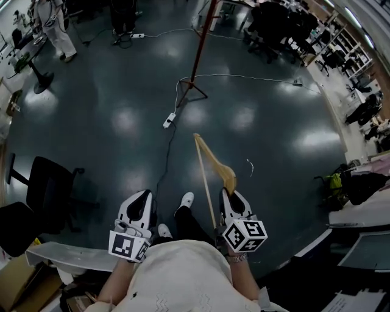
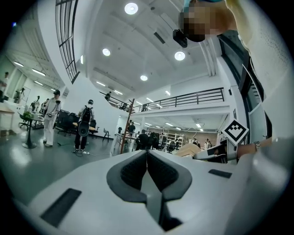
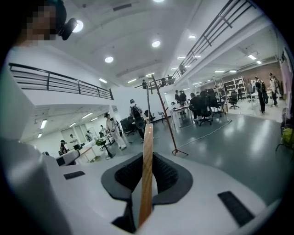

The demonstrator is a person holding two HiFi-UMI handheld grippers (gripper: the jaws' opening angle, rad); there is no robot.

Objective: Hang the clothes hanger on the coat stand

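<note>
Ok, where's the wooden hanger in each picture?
Head view: hanger lower middle, in the right tongs.
Left gripper view: a small tan bit right of centre, probably it.
Right gripper view: dead centre, upright between the tongs.
Shared landmark: the coat stand, seen in all three.

Glossy dark floor (image 1: 122, 103); ceiling downlights (image 2: 131, 8)

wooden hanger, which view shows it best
Head view: the wooden hanger shows its curved shoulder and straight bar, held in the right gripper. The right gripper view sees it edge-on, a thin strip between the jaws. The left gripper view catches only a tan sliver.
</note>
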